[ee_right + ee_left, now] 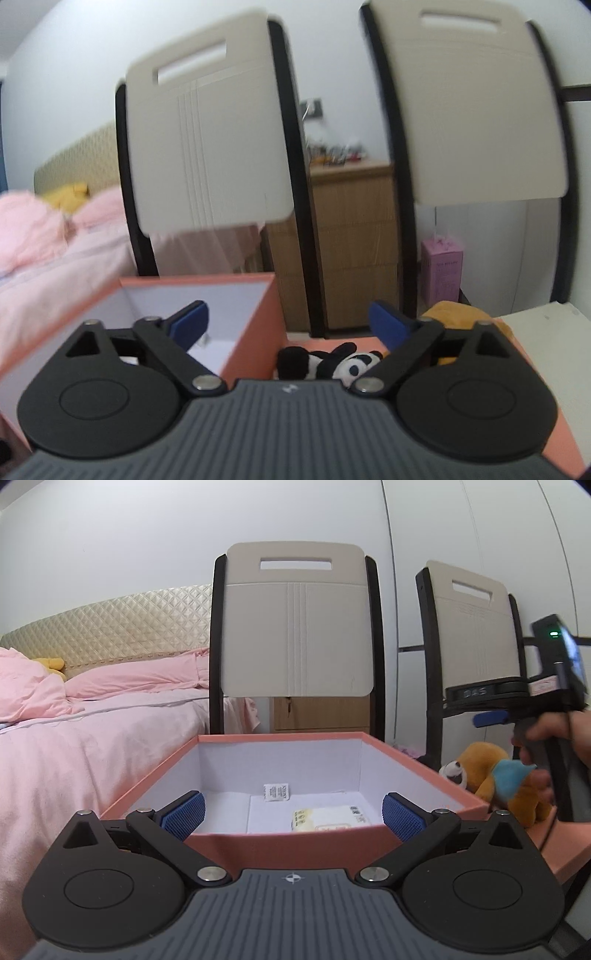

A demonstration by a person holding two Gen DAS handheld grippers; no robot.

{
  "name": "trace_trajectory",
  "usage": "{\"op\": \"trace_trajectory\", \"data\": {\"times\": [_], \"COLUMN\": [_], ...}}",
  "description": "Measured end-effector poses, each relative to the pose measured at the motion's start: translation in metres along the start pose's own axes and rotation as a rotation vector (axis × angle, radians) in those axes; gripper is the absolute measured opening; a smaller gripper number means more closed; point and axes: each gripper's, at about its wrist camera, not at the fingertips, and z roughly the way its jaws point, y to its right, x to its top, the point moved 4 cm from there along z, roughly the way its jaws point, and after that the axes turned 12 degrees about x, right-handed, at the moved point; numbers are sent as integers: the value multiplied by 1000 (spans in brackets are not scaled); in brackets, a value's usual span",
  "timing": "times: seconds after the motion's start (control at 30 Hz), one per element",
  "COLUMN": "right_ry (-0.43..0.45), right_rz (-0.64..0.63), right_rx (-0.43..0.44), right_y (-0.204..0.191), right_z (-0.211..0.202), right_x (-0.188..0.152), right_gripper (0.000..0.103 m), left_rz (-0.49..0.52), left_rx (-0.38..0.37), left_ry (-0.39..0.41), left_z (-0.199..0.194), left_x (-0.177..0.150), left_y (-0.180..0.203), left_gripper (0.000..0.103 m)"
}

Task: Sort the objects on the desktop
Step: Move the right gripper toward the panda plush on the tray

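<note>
Box (pixel 424 771), salmon-pink, open, straight ahead of left tool (pixel 291 814), packet (pixel 332 818) on its floor | left tool released, empty, over box's near wall | right tool (pixel 288 325) released, empty, above panda plush (pixel 332 363) just right of box | orange plush (pixel 495 775) beside box's right wall

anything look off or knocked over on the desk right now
The plush toys: the panda and the orange one lie on the pink surface beside the box, not inside it. Nothing looks spilled or damaged.

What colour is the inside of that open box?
White inside the box, salmon-pink outside; clearest from the left wrist view.
</note>
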Motion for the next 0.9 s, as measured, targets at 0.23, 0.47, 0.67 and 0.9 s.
{"op": "trace_trajectory", "data": {"times": [0.23,0.47,0.67,0.9], "right_ry": [-103,-135,-164,-158], "right_rz": [39,85,37,99], "right_rx": [23,8,54,67], "right_y": [21,29,17,12], "right_z": [44,55,65,66], "right_x": [-13,-25,-32,-31], "right_gripper": [54,40,40,19], "left_rz": [-13,-15,-19,-37], "left_rx": [4,26,25,20], "left_ry": [-8,-24,-21,-16], "left_z": [8,14,12,11], "left_x": [-5,-8,-9,-8], "left_y": [-6,-10,-9,-14], "left_gripper": [103,103,103,103]}}
